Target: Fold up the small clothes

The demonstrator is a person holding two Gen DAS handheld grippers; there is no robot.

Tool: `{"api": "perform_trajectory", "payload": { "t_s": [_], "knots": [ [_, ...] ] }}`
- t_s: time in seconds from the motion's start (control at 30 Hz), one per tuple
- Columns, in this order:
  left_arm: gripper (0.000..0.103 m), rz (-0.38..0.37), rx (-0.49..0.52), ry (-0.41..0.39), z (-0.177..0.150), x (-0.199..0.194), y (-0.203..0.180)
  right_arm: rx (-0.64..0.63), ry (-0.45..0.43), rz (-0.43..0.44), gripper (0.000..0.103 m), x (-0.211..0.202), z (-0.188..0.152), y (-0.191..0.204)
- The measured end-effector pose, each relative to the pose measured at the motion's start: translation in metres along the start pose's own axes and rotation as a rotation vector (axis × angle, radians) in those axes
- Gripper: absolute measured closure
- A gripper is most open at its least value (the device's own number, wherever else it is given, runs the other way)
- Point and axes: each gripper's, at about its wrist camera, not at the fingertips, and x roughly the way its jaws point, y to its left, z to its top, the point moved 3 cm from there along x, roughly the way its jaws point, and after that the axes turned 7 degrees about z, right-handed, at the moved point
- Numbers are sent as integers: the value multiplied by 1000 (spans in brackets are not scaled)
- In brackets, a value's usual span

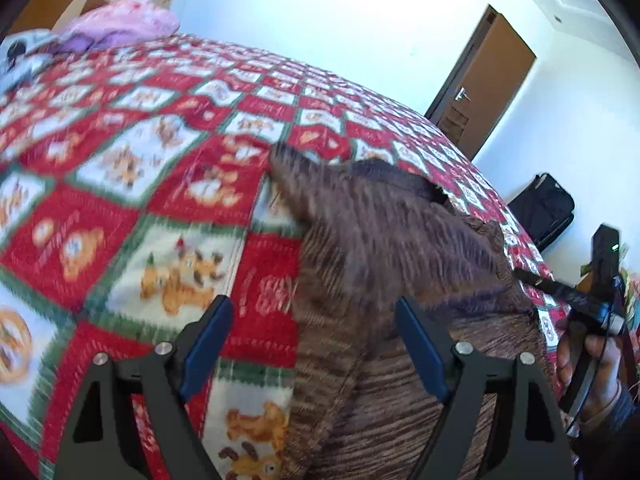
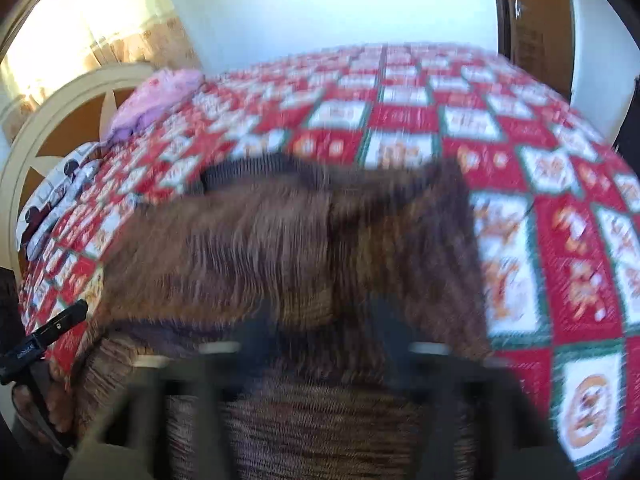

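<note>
Your right hand-held gripper (image 2: 320, 344) sat low over the brown striped garment (image 2: 280, 248), its fingers smeared by blur, so their spread was unreadable. The garment lay bunched on the red patchwork blanket (image 2: 560, 240). Your left hand-held gripper (image 2: 52, 330) poked in at the left edge, beside the cloth.

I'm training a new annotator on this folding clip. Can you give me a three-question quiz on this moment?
1. True or false: the left tool is open.
2. What colour is the garment on the blanket: A brown, B pink, C white?
3. Fill in: the pink bundle lies near the bed's ____.

Key: 1 true; 2 A; 3 headboard.
</note>
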Motion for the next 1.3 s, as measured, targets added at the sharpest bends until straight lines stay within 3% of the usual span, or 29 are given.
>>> {"api": "perform_trajectory", "payload": {
  "t_s": [0.13,0.2,0.23,0.33,0.4,0.53,0.63,0.77,0.87,1.3],
  "knots": [
    [18,174,90,-20,24,12,-9,-33,-8,147,33,6,22,27],
    [14,227,95,-16,35,27,-7,-45,31,235,33,23,26,43],
    [14,316,111,15,38,40,-4,-38,77,256,33,39,25,47],
    [11,451,154,55,36,65,6,-17,179,156,33,77,10,39],
    [5,418,90,76,36,66,18,-18,160,145,33,82,3,32],
    [5,338,9,97,28,53,33,-63,94,91,33,49,-1,39],
    [5,288,-12,68,17,32,25,-122,50,69,33,31,-7,44],
    [5,293,46,63,2,26,0,-164,149,-10,33,53,-25,38],
    [5,304,90,89,-9,31,-11,-162,122,-19,31,49,-34,37],
    [5,305,153,29,-25,3,-24,-142,124,-45,31,30,-50,33]
  ]
}}
